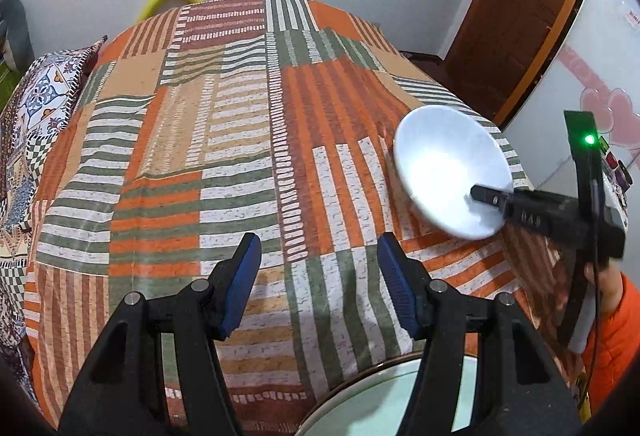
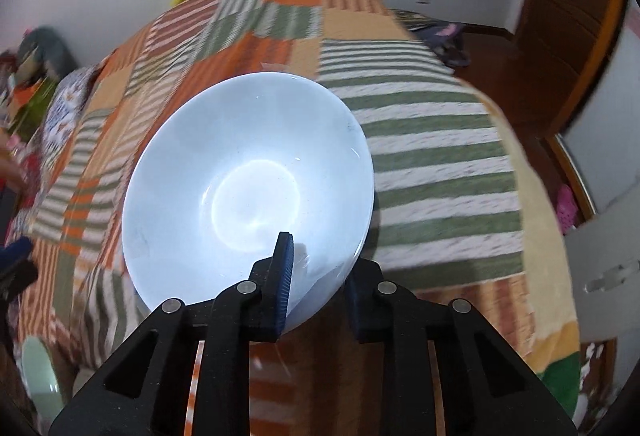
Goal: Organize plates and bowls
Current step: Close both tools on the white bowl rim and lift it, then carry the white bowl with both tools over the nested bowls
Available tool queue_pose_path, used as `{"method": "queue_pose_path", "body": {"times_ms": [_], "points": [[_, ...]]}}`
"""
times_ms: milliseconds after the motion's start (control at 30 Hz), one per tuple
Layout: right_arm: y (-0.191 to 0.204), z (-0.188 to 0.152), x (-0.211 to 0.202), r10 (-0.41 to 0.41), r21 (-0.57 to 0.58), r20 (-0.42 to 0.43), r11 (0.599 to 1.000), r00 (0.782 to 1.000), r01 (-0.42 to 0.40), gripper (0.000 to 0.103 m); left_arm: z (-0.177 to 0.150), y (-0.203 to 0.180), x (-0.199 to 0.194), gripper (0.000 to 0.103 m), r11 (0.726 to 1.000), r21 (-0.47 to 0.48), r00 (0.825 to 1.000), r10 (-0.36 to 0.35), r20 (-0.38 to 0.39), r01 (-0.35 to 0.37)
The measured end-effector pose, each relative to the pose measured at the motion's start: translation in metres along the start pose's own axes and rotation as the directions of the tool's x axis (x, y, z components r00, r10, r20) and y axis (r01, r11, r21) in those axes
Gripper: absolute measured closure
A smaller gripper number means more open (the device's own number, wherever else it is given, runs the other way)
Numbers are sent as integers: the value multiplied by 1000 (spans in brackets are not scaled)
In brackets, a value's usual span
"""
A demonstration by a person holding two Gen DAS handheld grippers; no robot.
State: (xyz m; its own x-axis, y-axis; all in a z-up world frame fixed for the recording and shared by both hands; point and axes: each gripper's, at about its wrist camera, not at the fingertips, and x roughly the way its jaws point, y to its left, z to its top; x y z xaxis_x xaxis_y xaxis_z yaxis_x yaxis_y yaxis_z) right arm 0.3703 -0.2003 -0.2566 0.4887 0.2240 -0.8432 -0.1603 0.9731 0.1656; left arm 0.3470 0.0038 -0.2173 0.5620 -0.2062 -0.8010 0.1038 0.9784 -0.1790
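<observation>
My right gripper point(image 2: 318, 276) is shut on the near rim of a white bowl point(image 2: 248, 192), one finger inside and one outside, and holds it tilted above the striped bedspread. In the left wrist view the same bowl point(image 1: 448, 168) hangs at the right with the right gripper point(image 1: 486, 196) on its rim. My left gripper point(image 1: 318, 268) is open and empty above the bedspread. A pale green plate point(image 1: 372, 408) lies just below it at the near edge; it also shows at the lower left of the right wrist view point(image 2: 38, 376).
The patchwork bedspread point(image 1: 208, 140) covers the whole bed. A patterned pillow point(image 1: 36, 108) lies at the left side. A wooden door point(image 1: 528, 12) and a white cabinet point(image 1: 592, 76) stand to the right. Clothes lie on the floor point(image 2: 448, 40) beyond the bed.
</observation>
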Motion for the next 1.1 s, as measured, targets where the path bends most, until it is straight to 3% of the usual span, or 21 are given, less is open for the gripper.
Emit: {"method": "queue_pose_path", "body": {"times_ms": [167,500,667,800,933,1100], "points": [[17,-18,-2,63,-55,-32,996,997,-65,82,0,-7,17,43,1000,-7,999,-15,-39,15],[20,-31,-2,136,-35,-48,990,990,-137,82,2,-25,51,44,998,-24,994,-54,-95,52],[19,-29,1,154,-15,-48,988,987,-155,82,4,-33,61,57,999,-8,994,-48,-93,47],[20,-31,0,157,-9,-41,988,987,-157,82,2,-37,68,79,999,11,995,-43,-93,45],[21,-31,-1,161,-4,-34,987,986,-161,82,0,-41,71,91,998,24,994,-57,-96,60],[22,-31,-5,145,-8,-30,989,989,-145,83,-2,-43,68,91,998,34,994,-52,-95,56]]}}
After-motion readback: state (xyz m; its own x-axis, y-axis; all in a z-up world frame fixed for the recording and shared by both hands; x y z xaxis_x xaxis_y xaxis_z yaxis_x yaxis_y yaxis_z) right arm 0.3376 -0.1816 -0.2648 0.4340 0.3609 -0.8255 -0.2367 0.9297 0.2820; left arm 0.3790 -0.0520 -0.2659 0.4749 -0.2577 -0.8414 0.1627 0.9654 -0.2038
